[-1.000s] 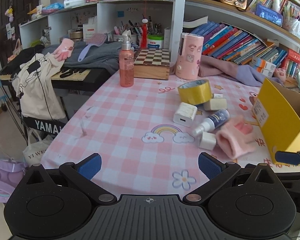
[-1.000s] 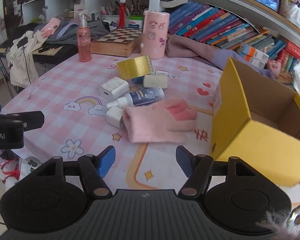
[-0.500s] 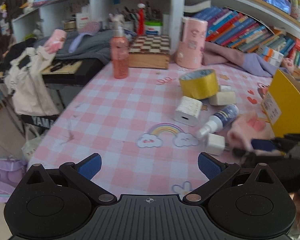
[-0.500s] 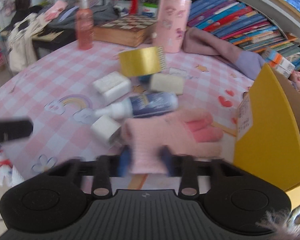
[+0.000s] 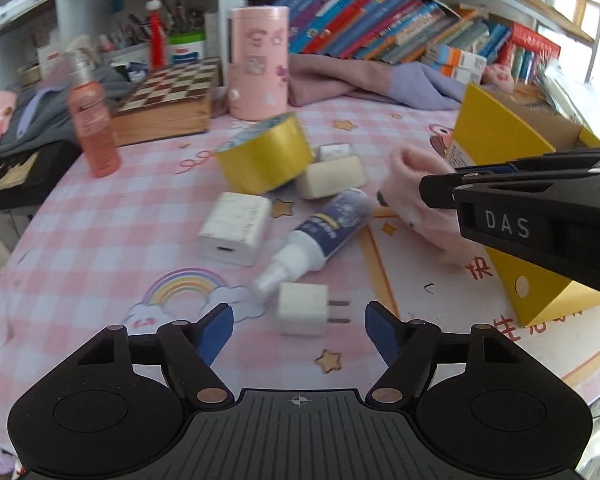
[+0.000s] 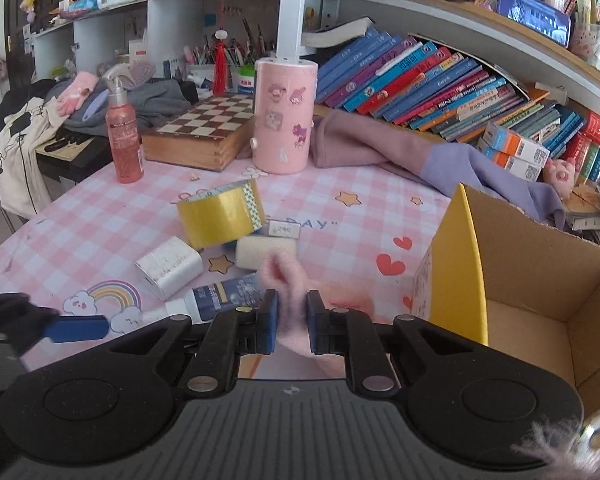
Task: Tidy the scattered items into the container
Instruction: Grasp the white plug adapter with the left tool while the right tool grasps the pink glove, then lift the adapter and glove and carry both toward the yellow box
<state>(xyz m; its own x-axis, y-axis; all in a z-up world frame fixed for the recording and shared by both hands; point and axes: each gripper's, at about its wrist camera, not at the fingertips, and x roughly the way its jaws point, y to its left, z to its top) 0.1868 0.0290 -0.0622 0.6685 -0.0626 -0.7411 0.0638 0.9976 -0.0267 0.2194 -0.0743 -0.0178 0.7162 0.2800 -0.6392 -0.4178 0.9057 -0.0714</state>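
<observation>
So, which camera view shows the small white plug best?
The left wrist view. There the plug lies whole and near on the tablecloth, between the closing fingers of the left gripper, its two prongs pointing right. In the right wrist view I cannot find it; the right gripper and the pink glove it holds probably hide it.

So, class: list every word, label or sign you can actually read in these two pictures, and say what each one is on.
"DAS": white letters on the right tool's black body, seen from the left wrist.
"DAY"": blue print on the pink checked tablecloth, beside the yellow tape roll.
Red characters on the tablecloth by the yellow box: partly hidden, not readable.
Book spines, spray bottle label, box label: too small or blurred.
</observation>
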